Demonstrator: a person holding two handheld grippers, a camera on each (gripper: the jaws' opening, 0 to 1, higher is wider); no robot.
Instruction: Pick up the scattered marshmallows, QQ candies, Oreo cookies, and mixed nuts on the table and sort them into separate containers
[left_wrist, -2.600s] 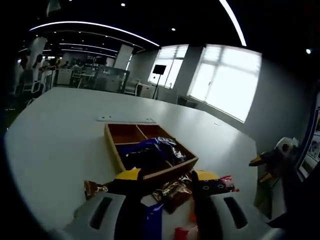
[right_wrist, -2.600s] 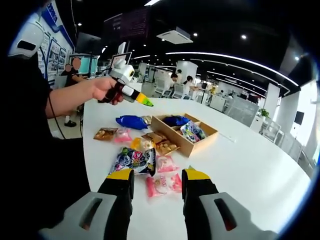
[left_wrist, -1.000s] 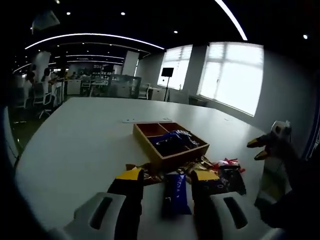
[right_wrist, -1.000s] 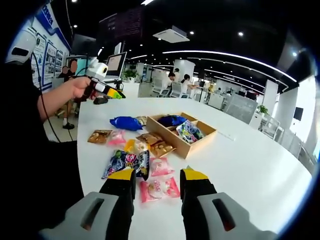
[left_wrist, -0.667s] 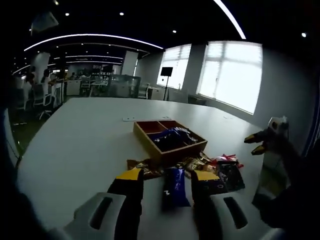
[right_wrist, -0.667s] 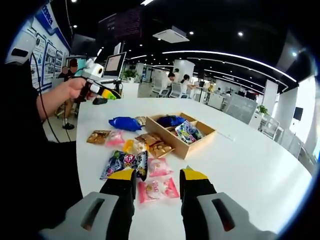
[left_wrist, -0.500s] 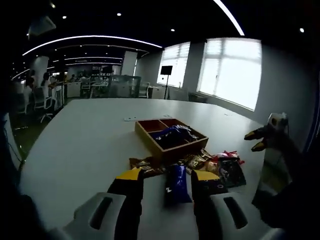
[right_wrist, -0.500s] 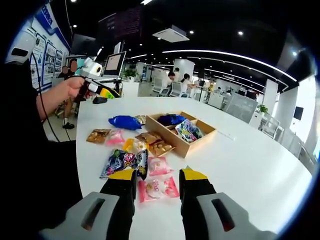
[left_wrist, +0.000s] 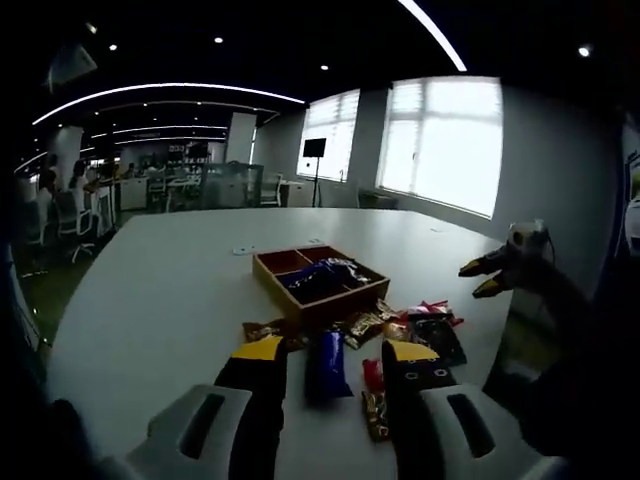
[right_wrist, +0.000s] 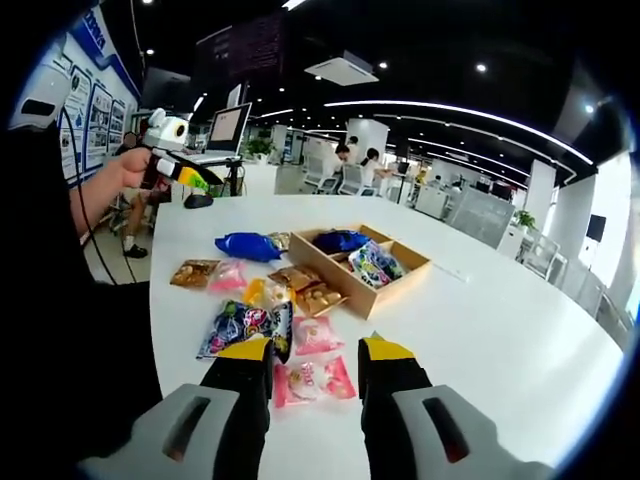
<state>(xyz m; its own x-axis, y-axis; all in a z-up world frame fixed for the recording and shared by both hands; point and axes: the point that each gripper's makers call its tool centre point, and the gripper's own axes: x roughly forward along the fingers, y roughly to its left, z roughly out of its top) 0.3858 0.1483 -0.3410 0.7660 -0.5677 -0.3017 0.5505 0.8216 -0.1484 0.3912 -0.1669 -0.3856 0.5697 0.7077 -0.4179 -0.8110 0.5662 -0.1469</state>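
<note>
So from my left gripper view, the left gripper (left_wrist: 335, 358) has its jaws spread wide with nothing in them, hanging low over the tabletop (left_wrist: 160, 270), and a blue snack packet (left_wrist: 327, 362) lies flat right between the tips, so I'd say I'm lining up a pick and the next move is just to drop a bit and close on it. Past it sits the wooden tray (left_wrist: 318, 283) with dividers, one compartment already holding blue-and-dark packets, the far ones looking bare. Brown nut-type packets (left_wrist: 362, 326) and a dark packet (left_wrist: 437, 338) crowd the tray's near side, and a red packet (left_wrist: 374, 378) lies just beside my right-hand jaw, so I could snag that by accident. Over in the right gripper view, the right gripper (right_wrist: 305, 362) is also released and holding nothing, with a pink candy packet (right_wrist: 312, 381) on the tabletop between the jaws. Close behind it are a colourful dark packet (right_wrist: 248, 328) and another pink one (right_wrist: 313, 334), nearly touching, so a clean grab needs care. The tray (right_wrist: 384, 287) is beyond the pile, with filled sections. The other gripper (right_wrist: 172, 158) is held up off to the left, well clear of everything.
</note>
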